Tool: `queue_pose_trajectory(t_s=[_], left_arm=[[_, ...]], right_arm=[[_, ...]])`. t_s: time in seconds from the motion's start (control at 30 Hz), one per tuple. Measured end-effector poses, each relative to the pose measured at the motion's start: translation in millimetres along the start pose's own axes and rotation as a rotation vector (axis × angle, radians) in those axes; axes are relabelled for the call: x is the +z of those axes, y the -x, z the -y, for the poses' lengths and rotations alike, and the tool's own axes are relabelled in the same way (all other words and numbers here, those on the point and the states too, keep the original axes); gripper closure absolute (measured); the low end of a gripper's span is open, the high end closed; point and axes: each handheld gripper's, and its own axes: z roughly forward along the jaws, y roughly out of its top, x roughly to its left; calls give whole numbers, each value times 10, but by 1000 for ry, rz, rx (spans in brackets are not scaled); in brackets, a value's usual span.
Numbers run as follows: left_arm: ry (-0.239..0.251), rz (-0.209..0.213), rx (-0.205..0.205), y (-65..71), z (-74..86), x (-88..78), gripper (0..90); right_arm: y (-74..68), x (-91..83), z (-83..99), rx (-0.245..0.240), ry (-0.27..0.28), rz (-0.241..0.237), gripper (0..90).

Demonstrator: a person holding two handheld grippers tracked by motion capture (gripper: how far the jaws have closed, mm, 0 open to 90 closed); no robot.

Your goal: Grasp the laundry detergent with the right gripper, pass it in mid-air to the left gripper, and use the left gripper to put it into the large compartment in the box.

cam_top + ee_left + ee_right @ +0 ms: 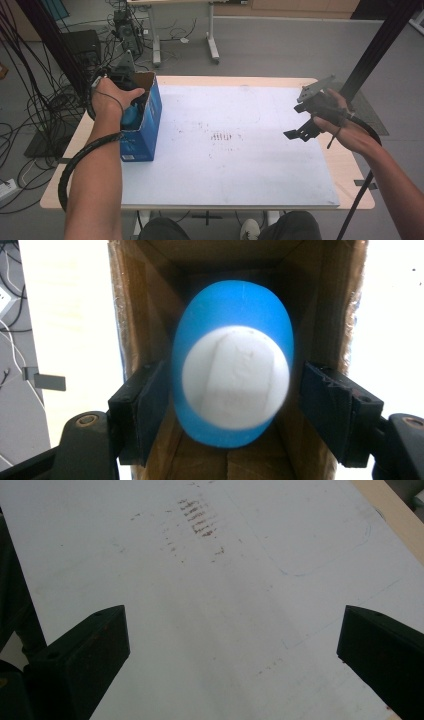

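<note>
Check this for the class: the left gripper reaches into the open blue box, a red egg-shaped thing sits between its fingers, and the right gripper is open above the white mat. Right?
One slip: the egg-shaped thing is blue with a white end, not red, as the left gripper view shows. The rest stands: left gripper in the blue box, right gripper open above the white mat.

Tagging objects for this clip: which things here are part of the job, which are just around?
In the job:
- blue box, open-topped, cardboard inside
- blue and white egg-shaped thing inside it
- left gripper, jaws either side of it

Just around:
- right gripper, open above the white board
- brown smudges
- floor cables
</note>
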Motion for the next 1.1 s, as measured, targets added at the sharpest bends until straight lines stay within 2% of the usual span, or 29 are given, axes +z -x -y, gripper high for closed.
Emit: queue_pose_trajectory(t_s=[0.3, 0.53, 0.8, 1.03, 1.1], left_arm=[[30, 19, -4, -76, 106, -221, 259], [80, 37, 35, 11, 129, -443, 229], [116, 66, 90, 256, 102, -575, 192], [141, 98, 157, 607, 19, -607, 157], [140, 92, 174, 696, -1, -592, 142]], right_arm=[[-26, 21, -34, -4, -8, -2, 3], [-38, 16, -77, -12, -20, 8, 3], [-3, 45, -115, -10, -35, 7, 3], [19, 107, -141, -19, -60, 2, 3], [31, 131, -135, -18, -68, -2, 3]])
